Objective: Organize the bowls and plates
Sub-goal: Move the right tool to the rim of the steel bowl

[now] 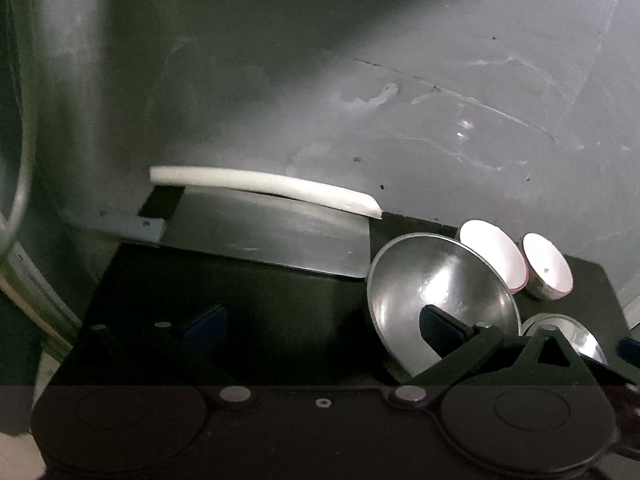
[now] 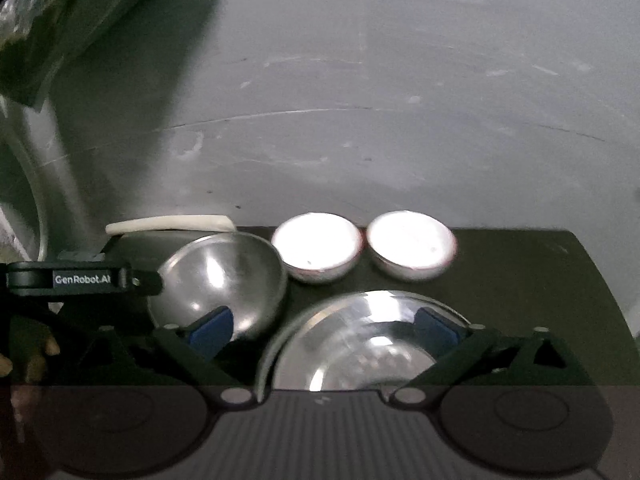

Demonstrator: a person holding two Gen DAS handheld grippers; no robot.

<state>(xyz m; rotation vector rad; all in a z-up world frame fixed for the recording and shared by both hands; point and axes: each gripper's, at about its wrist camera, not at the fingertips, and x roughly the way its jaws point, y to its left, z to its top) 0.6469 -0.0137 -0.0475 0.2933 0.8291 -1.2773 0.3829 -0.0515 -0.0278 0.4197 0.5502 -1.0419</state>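
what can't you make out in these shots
- Steel plate: right wrist view, near edge hidden by the right gripper; motion-blurred.
- Steel plate again: left wrist view, mostly behind the gripper linkage.
- White bowls: overexposed, insides unreadable.
- Left gripper: left finger lost in the dark.

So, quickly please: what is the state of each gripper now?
Left gripper: open, holding nothing; one finger over the tilted steel bowl.
Right gripper: open, holding nothing.
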